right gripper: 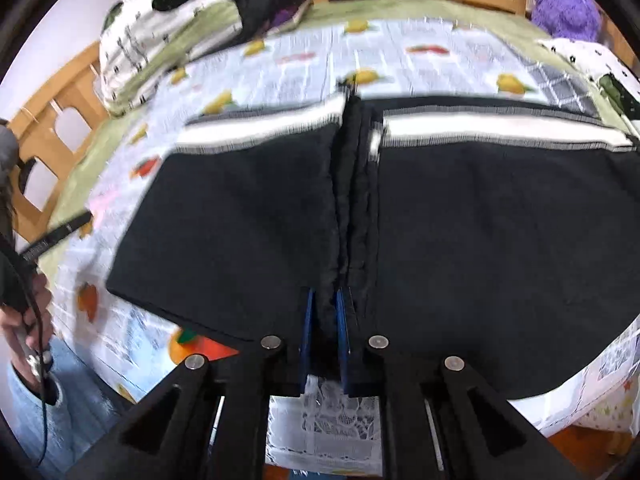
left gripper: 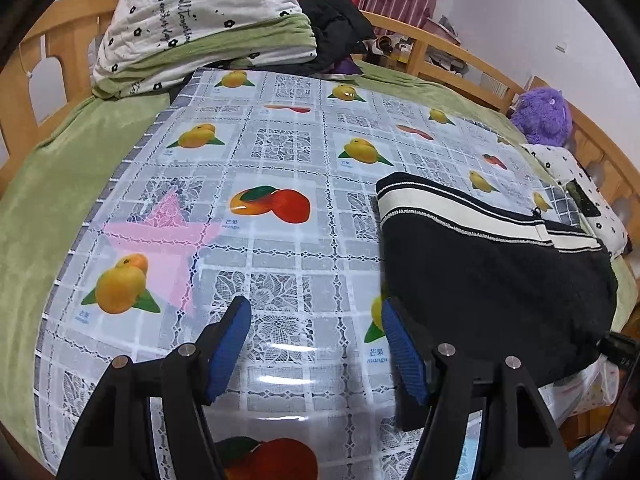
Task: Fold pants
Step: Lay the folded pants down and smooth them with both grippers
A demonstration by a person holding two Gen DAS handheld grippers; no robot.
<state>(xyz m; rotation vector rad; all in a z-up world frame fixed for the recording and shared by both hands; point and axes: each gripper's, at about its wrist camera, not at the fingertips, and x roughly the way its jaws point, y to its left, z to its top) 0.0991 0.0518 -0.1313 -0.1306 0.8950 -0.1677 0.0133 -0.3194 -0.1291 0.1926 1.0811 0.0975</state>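
The black pants with white and grey striped bands lie on a fruit-print plastic tablecloth spread over the bed. In the left wrist view the pants lie at the right. My left gripper is open and empty above the bare tablecloth, just left of the pants. My right gripper is shut on the near edge of the pants at the middle seam, with black cloth pinched between the blue pads. The right wrist view is blurred.
Folded white and green bedding and a dark garment lie at the far end. A purple plush toy sits far right. A wooden bed rail runs around the bed. The person's hand shows at left.
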